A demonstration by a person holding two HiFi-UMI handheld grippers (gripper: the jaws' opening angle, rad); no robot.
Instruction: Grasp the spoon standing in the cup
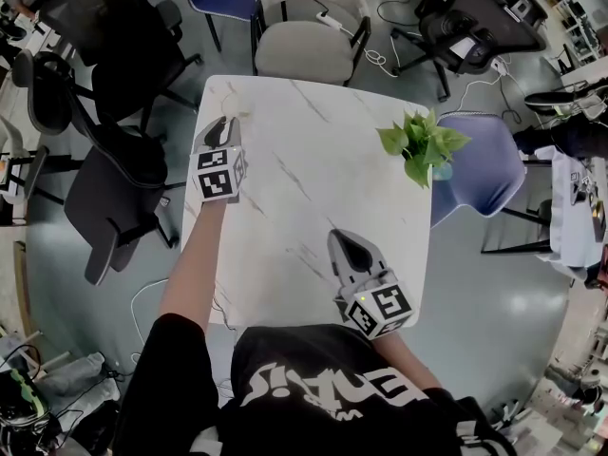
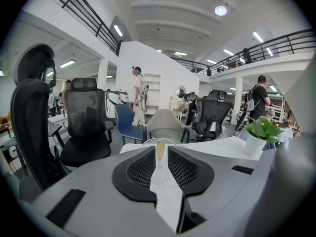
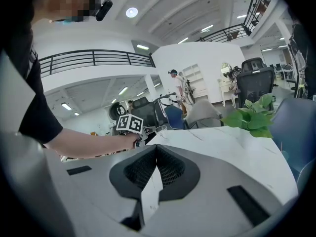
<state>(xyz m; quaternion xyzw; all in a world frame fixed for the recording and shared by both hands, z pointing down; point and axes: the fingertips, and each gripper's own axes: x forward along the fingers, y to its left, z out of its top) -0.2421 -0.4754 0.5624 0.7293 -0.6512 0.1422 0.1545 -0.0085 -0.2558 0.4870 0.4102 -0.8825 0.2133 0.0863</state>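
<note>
**Spoon (image 2: 159, 152), pale gold, centred for the pinch**

Left gripper (image 2: 161, 147) has its jaws narrowly apart either side of it, not yet pressing. It stands in a clear glass cup (image 2: 161, 172) just ahead. Right gripper (image 3: 157, 147), jaws together and empty, waits aside. Beyond: white veined counter (image 1: 313, 160), leafy potted plant (image 1: 421, 145), office chairs (image 1: 123, 183), grey-floored office.

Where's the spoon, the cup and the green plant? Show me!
spoon (image 2: 160, 152), left gripper view, on its golden upper end.
cup (image 2: 162, 175), left gripper view, on its clear glass wall.
plant (image 1: 424, 144), head view, on its green leaves.
</note>
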